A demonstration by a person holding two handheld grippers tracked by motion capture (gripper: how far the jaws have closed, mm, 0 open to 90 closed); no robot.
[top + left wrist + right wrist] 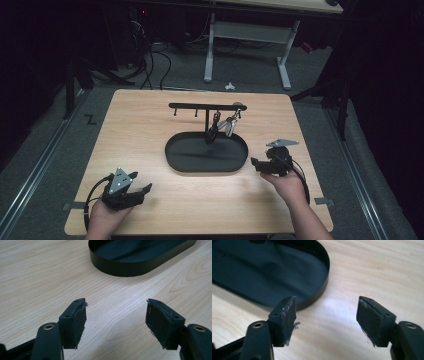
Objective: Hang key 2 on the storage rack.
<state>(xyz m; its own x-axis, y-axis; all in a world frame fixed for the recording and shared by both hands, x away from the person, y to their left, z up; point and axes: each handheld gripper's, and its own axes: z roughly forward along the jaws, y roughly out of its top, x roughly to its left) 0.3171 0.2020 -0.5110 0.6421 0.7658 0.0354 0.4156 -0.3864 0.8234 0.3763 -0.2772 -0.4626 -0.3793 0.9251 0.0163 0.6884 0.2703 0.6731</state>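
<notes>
High view: wooden table [150, 120], black oval tray [206, 154] with hook rack [206, 106], keys [223, 125] hanging. Left gripper [141, 188] near-left of tray, right gripper [256, 163] just beside its right end. Tray's long axis crosswise, between both.

Left gripper view: jaws apart, empty; tray ahead, clear path.

Right gripper view: jaws apart, empty; tray end ahead-left, near.

Table [150, 125] light wood, smooth; tray [175, 150] matt black metal.
</notes>
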